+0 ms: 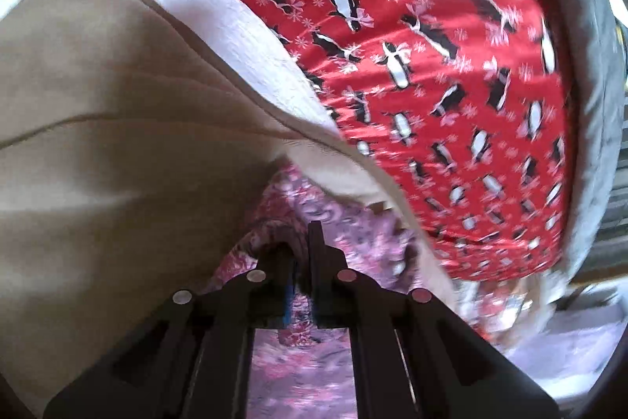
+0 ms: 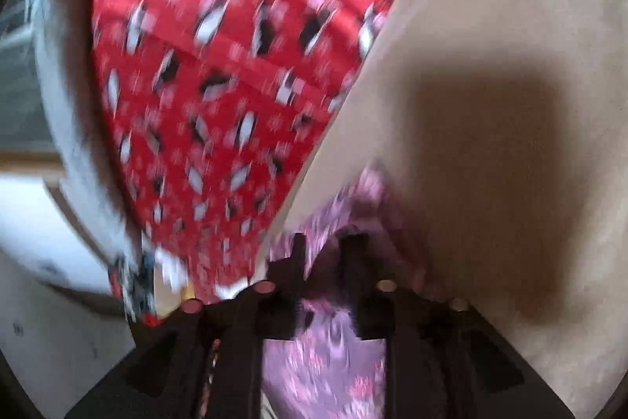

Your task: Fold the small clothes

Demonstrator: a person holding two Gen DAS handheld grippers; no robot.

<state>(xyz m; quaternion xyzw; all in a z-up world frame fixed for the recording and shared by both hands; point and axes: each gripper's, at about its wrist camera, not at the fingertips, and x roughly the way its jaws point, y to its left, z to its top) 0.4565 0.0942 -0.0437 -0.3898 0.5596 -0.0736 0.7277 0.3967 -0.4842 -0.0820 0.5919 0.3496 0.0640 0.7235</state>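
Note:
A small garment with a pink floral print point(image 1: 345, 234) and a beige lining point(image 1: 98, 105) hangs folded over in front of both cameras. My left gripper point(image 1: 300, 246) is shut on the pink floral cloth, which runs down between its fingers. In the right wrist view the same pink floral cloth point(image 2: 325, 352) and its beige lining point(image 2: 490, 65) fill the right side. My right gripper point(image 2: 325, 246) is shut on the cloth's edge. Both views are blurred by motion.
A red cloth with a penguin and snowflake print point(image 1: 431, 65) lies spread behind the garment and shows in the right wrist view point(image 2: 219, 65) too. A grey cushion edge point(image 1: 596, 105) borders it. A white quilted surface point(image 1: 219, 18) lies beneath.

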